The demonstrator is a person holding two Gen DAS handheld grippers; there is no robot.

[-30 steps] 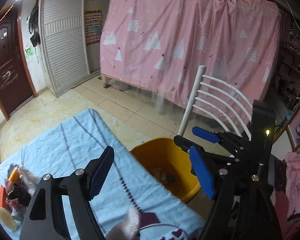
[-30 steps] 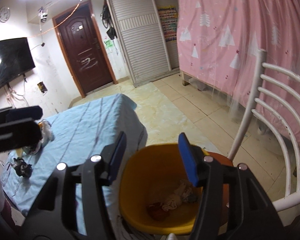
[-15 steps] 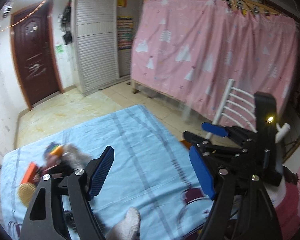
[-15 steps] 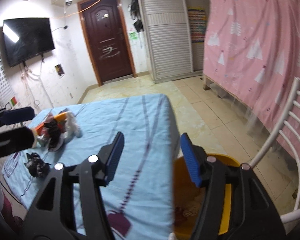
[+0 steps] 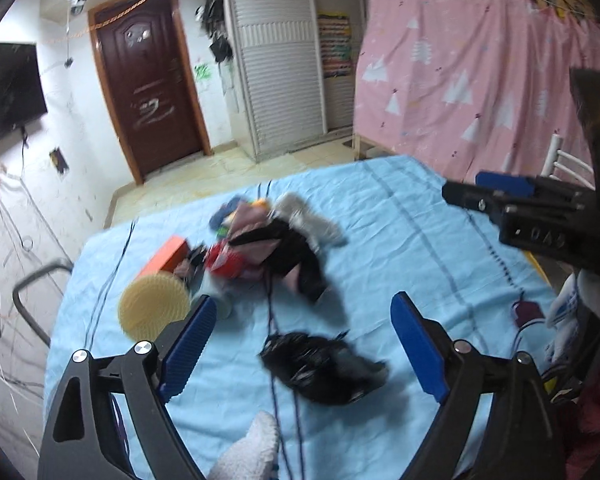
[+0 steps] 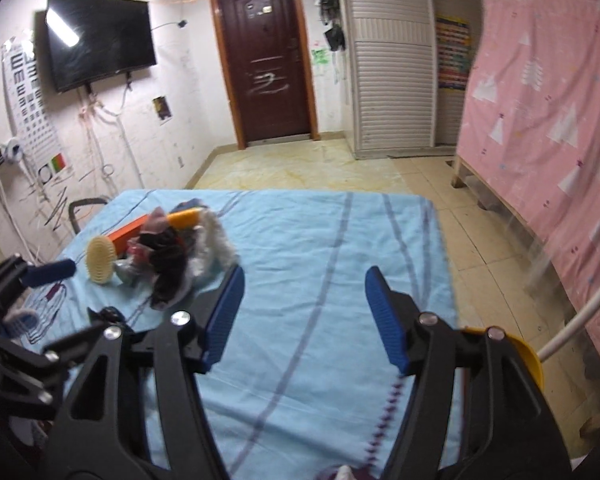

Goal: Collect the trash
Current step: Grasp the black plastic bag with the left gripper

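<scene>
Your left gripper (image 5: 300, 344) is hovering over the blue-clothed bench (image 5: 400, 240) with its jaws spread wide and holding nothing. A crumpled black plastic bag (image 5: 324, 366) is lying on the cloth between and just beyond its fingertips, apart from both pads. Farther back, a trash pile (image 5: 268, 244) of dark cloth, red wrappers and grey fluff is sitting near the bench's middle, with an orange box (image 5: 164, 258) and a round yellow brush (image 5: 154, 310) touching its left side. Your right gripper (image 6: 304, 316) is also spread wide and empty, pointing over bare cloth near the bench's right edge. The yellow bin (image 6: 524, 354) is showing just past that edge, beside a white chair back (image 6: 572, 320). Bare cloth is lying open between the pile and the right edge.
</scene>
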